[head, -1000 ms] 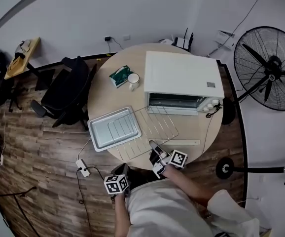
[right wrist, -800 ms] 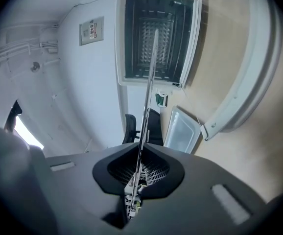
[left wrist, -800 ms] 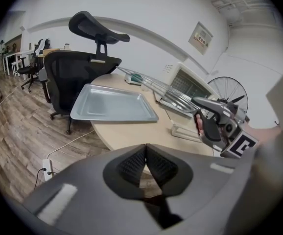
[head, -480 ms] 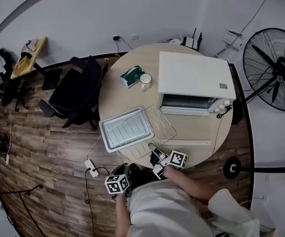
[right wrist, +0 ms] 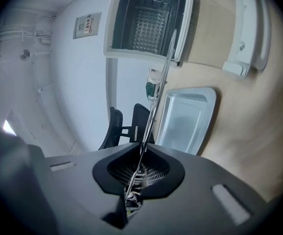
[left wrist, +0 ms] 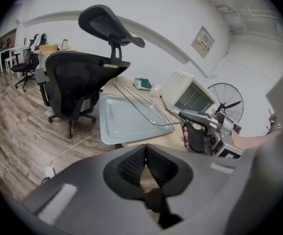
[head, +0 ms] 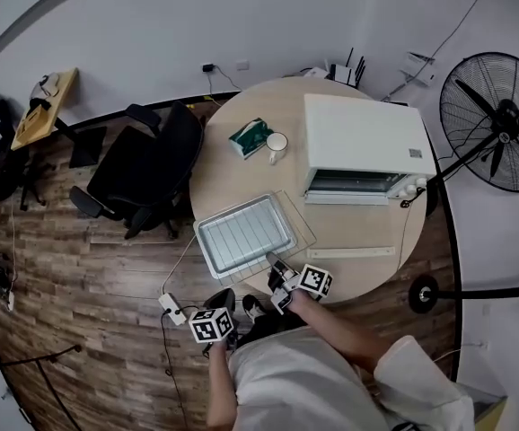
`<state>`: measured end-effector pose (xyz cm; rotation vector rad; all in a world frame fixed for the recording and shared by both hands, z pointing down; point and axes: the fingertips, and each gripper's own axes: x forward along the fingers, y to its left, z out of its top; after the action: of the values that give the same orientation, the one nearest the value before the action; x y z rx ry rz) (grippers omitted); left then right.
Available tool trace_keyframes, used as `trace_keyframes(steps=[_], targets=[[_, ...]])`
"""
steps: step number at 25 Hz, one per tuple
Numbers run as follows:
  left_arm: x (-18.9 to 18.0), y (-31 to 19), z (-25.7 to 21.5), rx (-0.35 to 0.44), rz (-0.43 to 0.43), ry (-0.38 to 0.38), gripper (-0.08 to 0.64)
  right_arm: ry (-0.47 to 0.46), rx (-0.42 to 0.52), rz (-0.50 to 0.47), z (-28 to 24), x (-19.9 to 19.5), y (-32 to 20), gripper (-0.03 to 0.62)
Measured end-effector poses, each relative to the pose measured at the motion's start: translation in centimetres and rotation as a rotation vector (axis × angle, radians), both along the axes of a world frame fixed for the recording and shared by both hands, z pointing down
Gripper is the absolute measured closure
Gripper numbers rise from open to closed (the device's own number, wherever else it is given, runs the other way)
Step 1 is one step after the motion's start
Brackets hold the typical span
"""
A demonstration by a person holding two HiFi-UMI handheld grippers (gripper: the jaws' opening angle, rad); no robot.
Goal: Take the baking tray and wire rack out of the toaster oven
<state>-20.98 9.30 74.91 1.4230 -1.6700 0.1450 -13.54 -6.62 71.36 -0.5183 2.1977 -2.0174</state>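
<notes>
The grey baking tray [head: 241,236] lies on the round table [head: 241,151], left of the white toaster oven [head: 363,142]. The wire rack [head: 301,224] hangs just over the tray, and my right gripper [head: 274,262] is shut on its near edge. In the right gripper view the rack [right wrist: 157,92] shows edge-on as a thin line running up from the jaws toward the open oven [right wrist: 149,18]. My left gripper [head: 219,305] hangs off the table's near edge, shut and empty. In the left gripper view, the tray [left wrist: 127,119], rack [left wrist: 142,103] and right gripper [left wrist: 206,127] are ahead.
The oven door [head: 351,252] lies open toward the near edge. A mug [head: 277,142] and a green packet [head: 250,136] stand at the far left of the table. A black office chair [head: 147,164] is at the left, a fan [head: 497,115] at the right, a power strip [head: 171,309] on the floor.
The wire rack has moved away from the oven and now hangs over the tray. Both grippers have shifted toward the table's near edge, with the right gripper still shut on the rack.
</notes>
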Motion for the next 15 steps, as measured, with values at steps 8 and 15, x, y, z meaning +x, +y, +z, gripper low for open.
trace_keyframes(steps=[8, 15], targets=[[-4.5, 0.5, 2.4, 0.001, 0.036, -0.002, 0.503, 0.007, -0.024, 0.021, 2.8, -4.3, 1.2, 0.584], [-6.1, 1.4, 2.8, 0.018, 0.001, 0.036, 0.503, 0.055, -0.047, 0.022, 4.3, -5.0, 3.1, 0.584]])
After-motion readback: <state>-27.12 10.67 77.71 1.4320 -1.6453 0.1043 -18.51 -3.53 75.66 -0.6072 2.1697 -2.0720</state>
